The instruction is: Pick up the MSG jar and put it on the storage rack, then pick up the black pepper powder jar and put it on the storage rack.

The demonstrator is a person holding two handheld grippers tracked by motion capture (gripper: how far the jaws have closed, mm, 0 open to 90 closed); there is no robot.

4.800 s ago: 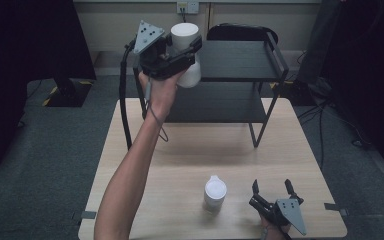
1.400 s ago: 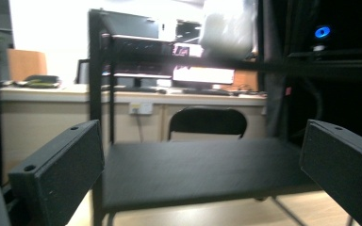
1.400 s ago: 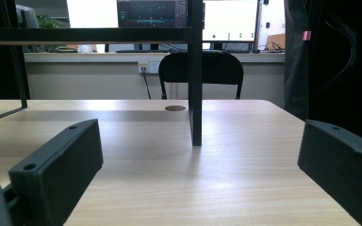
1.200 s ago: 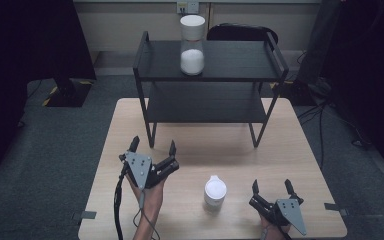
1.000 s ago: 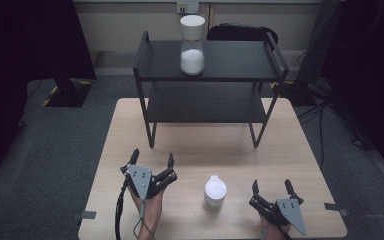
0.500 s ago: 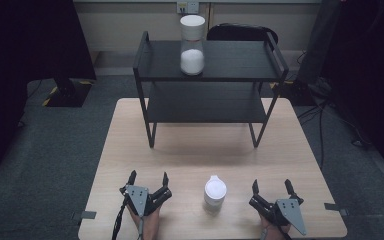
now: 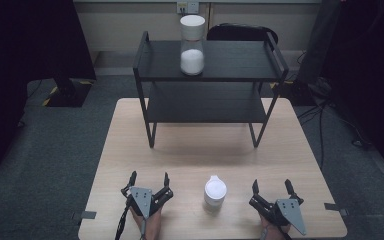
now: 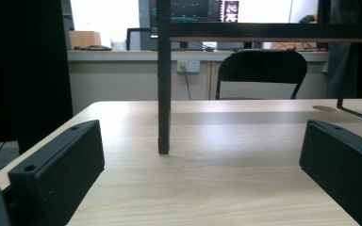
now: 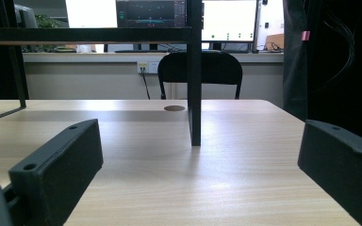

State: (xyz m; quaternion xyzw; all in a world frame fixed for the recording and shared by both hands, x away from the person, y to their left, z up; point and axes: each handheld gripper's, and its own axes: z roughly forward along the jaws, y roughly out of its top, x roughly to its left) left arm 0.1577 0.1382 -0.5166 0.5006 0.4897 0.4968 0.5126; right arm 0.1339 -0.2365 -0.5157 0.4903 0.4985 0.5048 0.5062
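Observation:
A tall clear jar (image 7: 192,45) with a white lid and white powder in its lower half stands on the top shelf of the black rack (image 7: 230,64). A small white bottle (image 7: 215,191) stands near the table's front edge. My left gripper (image 7: 149,178) rests open on the table to the left of that bottle, nothing between its jaws. My right gripper (image 7: 271,187) rests open to the bottle's right, also empty. The left gripper view has a rack leg (image 8: 164,94) straight ahead of my left gripper (image 8: 202,150). A rack leg (image 9: 196,84) stands ahead of my right gripper (image 9: 198,155) too.
The black two-tier rack takes up the far half of the wooden table (image 7: 130,145). A black chair (image 7: 242,33) stands behind the rack. Grey carpet (image 7: 55,150) lies around the table, with cables (image 7: 325,107) at the right.
My left gripper let go of the jar on the top shelf, then came down and back to the table's front edge. The right gripper has stayed still.

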